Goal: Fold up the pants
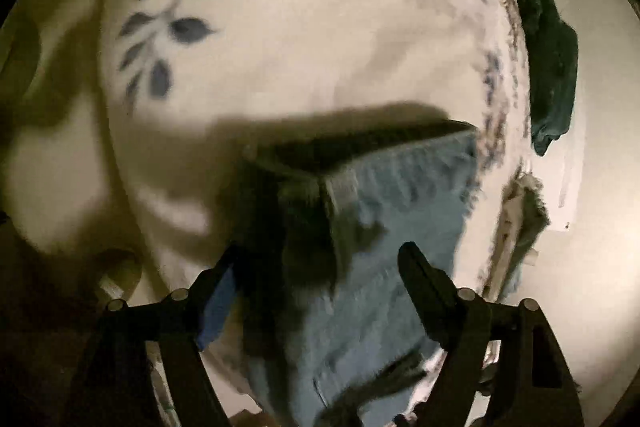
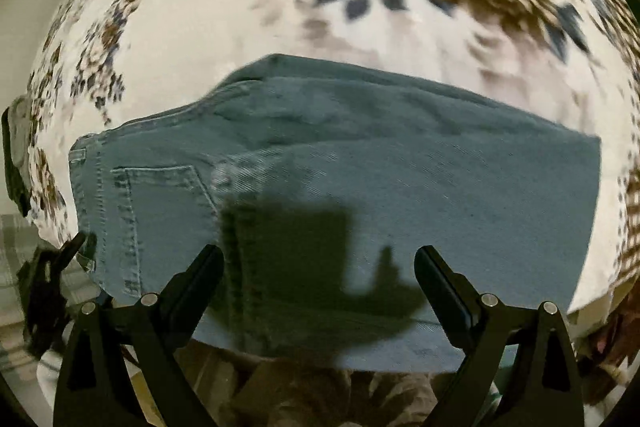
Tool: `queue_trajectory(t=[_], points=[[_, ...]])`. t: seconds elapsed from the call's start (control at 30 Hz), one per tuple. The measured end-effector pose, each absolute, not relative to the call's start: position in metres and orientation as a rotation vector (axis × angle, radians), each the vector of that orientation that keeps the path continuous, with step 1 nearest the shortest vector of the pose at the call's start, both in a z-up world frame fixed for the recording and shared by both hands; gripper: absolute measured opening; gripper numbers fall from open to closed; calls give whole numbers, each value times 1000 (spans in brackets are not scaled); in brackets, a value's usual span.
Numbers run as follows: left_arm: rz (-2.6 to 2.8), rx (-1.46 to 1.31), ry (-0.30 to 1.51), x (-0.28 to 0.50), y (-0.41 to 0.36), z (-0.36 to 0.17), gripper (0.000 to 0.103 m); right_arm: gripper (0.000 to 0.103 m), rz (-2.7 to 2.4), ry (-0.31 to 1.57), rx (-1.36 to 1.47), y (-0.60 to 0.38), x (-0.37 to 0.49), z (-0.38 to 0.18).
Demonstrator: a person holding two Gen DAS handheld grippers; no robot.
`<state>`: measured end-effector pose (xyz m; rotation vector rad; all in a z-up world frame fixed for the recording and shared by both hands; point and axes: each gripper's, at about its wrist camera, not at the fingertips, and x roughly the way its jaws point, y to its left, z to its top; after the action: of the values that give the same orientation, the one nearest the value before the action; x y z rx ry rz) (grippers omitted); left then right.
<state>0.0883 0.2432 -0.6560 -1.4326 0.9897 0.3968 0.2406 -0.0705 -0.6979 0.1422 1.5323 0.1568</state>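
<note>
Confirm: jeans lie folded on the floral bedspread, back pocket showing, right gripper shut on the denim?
Not quite: the right gripper is open, its fingers spread apart above the jeans, gripping nothing, as the right wrist view shows. The rest holds: the jeans lie folded on the floral bedspread, back pocket showing.

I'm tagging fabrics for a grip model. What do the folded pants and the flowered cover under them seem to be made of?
The pants look like blue denim: diagonal twill weave, doubled stitching along the seams, a sewn patch pocket, matte finish. The flowered cover looks like soft printed cloth, matte, perhaps cotton or fleece; motion blur hides its weave.
</note>
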Motion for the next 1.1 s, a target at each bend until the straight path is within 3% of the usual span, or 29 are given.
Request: queue_trajectory(t=[0.07, 0.1, 0.13, 0.23, 0.53, 0.8, 0.9, 1.1], points=[[405, -1410, 960, 93, 245, -650, 74, 98, 170, 1535, 136, -58, 241, -701], [409, -1377, 956, 96, 244, -646, 59, 98, 172, 1539, 131, -52, 242, -704], [418, -1349, 960, 97, 241, -643, 38, 98, 171, 1541, 127, -51, 243, -707], [420, -1298, 933, 91, 233, -637, 29, 98, 162, 1552, 135, -51, 242, -715], [358, -1036, 856, 94, 182, -545, 22, 98, 120, 1545, 221, -100, 223, -716], [55, -749, 915, 124, 38, -452, 20, 98, 48, 1495, 322, -191, 202, -696], [-94, -658, 990, 135, -35, -455, 20, 98, 3, 1473, 354, -232, 190, -688], [-227, -446, 1157, 157, -153, -516, 20, 98, -100, 1494, 388, -311, 164, -685]])
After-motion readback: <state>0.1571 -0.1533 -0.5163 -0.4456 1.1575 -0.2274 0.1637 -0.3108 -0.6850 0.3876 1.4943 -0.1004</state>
